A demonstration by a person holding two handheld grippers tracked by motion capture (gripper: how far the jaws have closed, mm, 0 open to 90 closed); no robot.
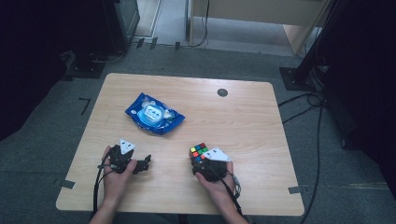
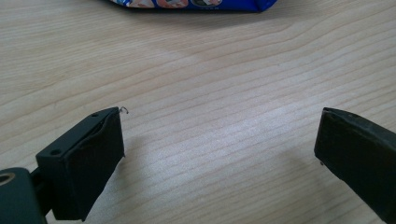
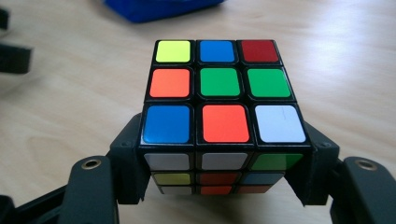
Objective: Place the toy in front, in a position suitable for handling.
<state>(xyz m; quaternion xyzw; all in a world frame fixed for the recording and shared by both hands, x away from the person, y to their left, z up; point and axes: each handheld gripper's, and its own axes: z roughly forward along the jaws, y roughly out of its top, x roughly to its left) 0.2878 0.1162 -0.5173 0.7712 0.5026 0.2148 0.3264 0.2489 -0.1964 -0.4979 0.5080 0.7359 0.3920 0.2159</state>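
Right gripper at near table edge, jaws clamped on lower sides of scrambled puzzle cube; cube resting on wooden table, right of centre, near front. Left gripper low over bare wood at front left, jaws spread wide, nothing between them. Blue wipes packet lying flat beyond left gripper, well apart from cube.

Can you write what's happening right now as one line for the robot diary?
right gripper: shut on puzzle cube | left gripper: open, over bare table | blue packet: untouched, farther back
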